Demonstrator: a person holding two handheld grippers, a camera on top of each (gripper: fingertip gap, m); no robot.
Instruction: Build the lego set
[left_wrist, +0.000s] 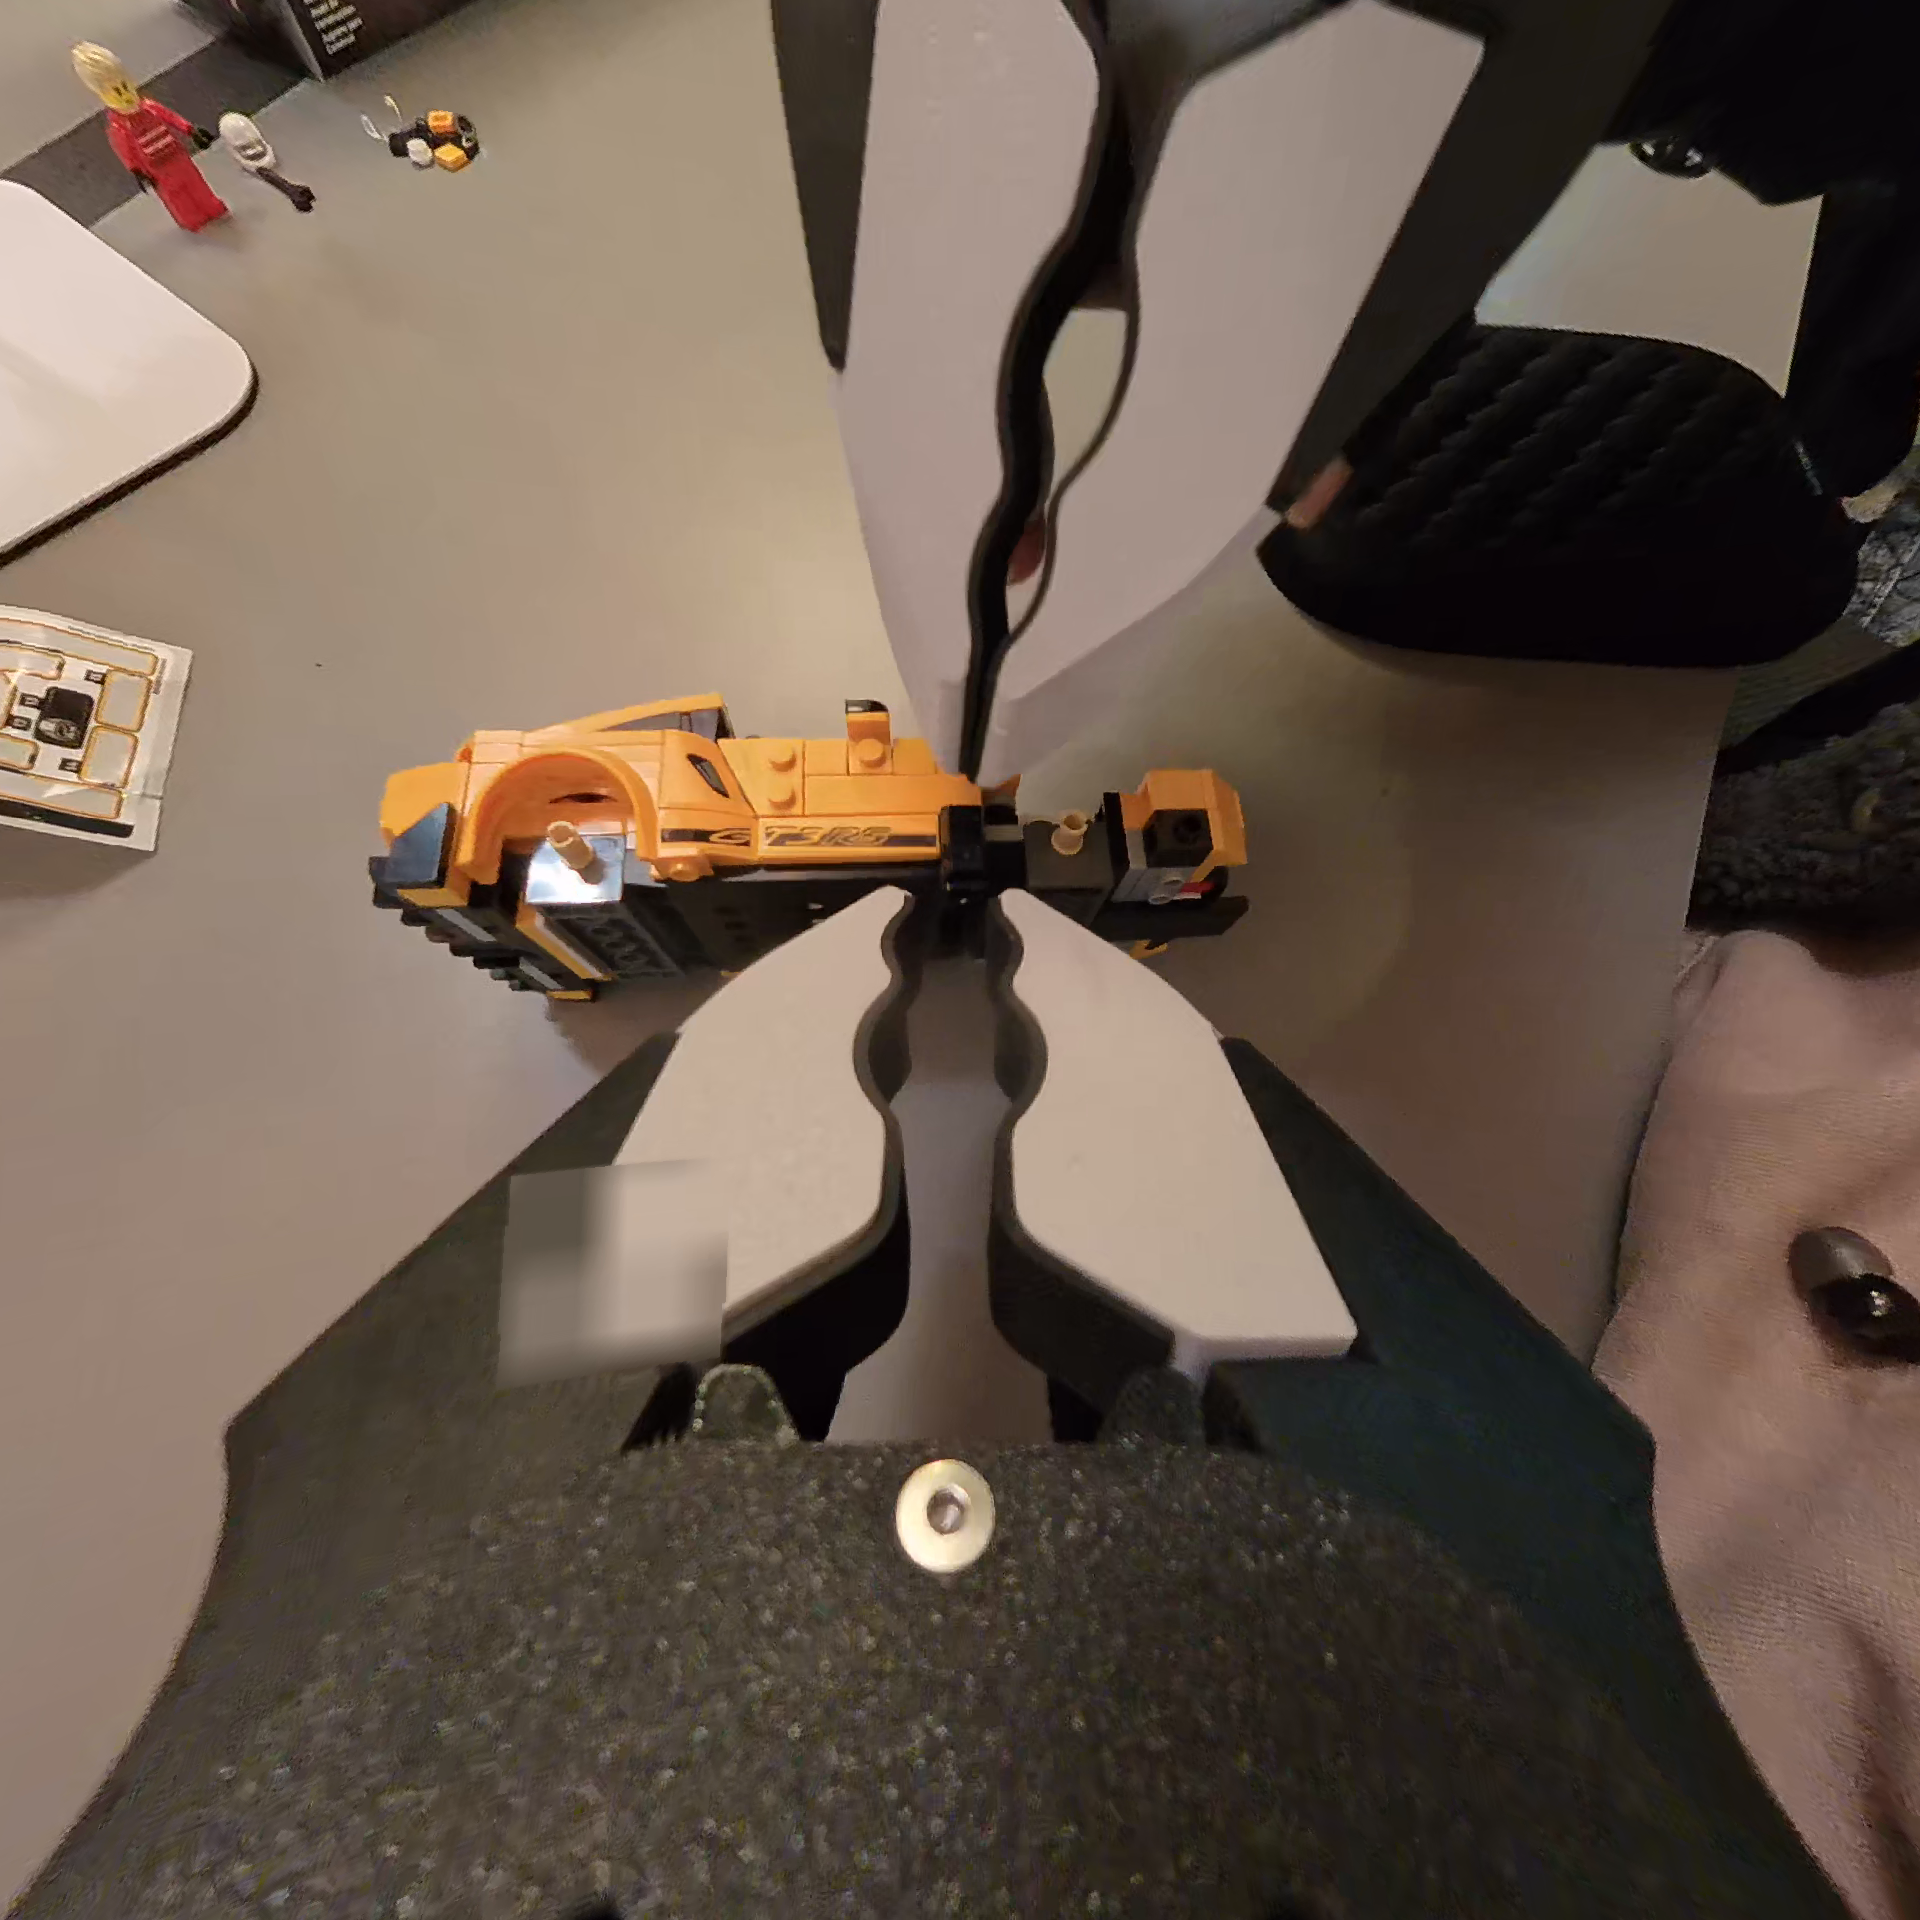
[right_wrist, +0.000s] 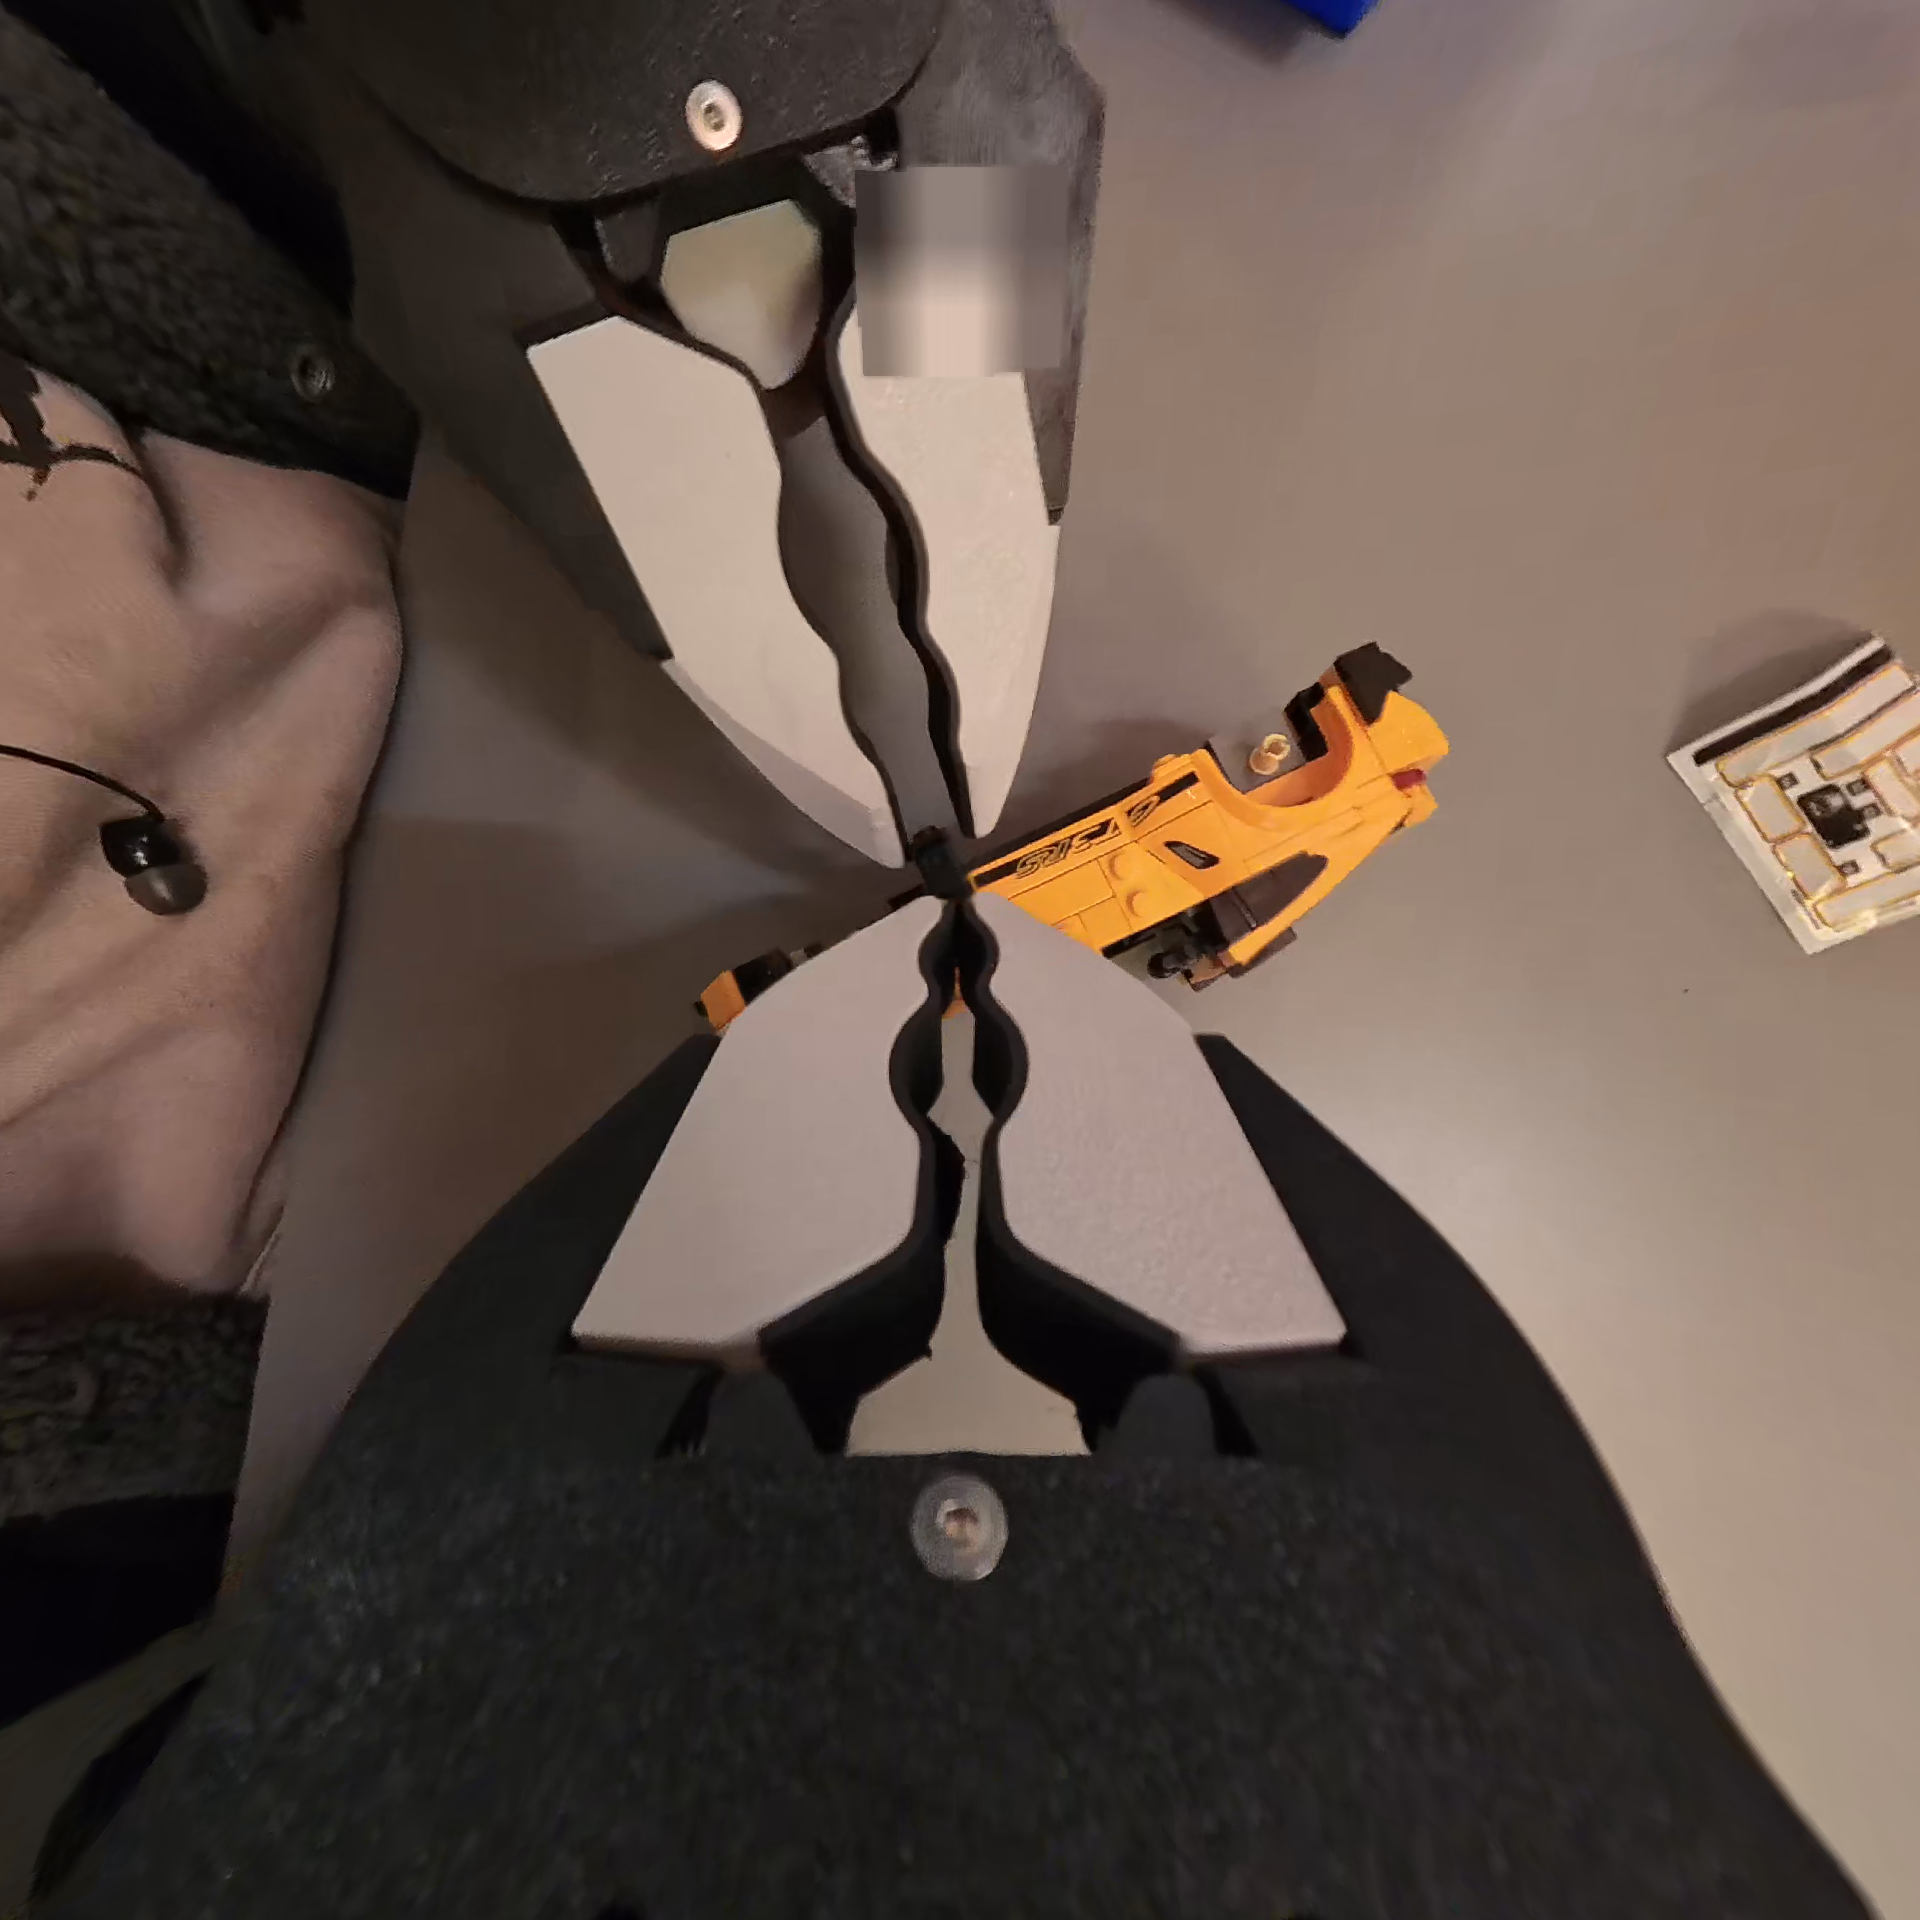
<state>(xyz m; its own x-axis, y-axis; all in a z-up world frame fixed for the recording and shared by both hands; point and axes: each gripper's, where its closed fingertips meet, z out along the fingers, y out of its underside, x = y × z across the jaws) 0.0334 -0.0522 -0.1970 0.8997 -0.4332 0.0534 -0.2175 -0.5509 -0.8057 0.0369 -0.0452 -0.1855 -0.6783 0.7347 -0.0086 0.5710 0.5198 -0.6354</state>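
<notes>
Orange and black, one partly built lego car (left_wrist: 810, 831) lies on its side on the grey table (left_wrist: 520, 468), with two tan axle pins (left_wrist: 571, 847) and no wheels fitted. One red minifigure (left_wrist: 156, 145) stands far off, beside one small heap of loose pieces (left_wrist: 436, 135), and one sticker sheet (left_wrist: 83, 727) lies apart. Two grippers meet at the car's middle. The left gripper (left_wrist: 961, 904) has its jaws nearly closed, pinching the black section of the car. The right gripper (right_wrist: 951, 914) comes from the opposite side, jaws almost together, tips touching a small black piece (right_wrist: 940, 862) there.
</notes>
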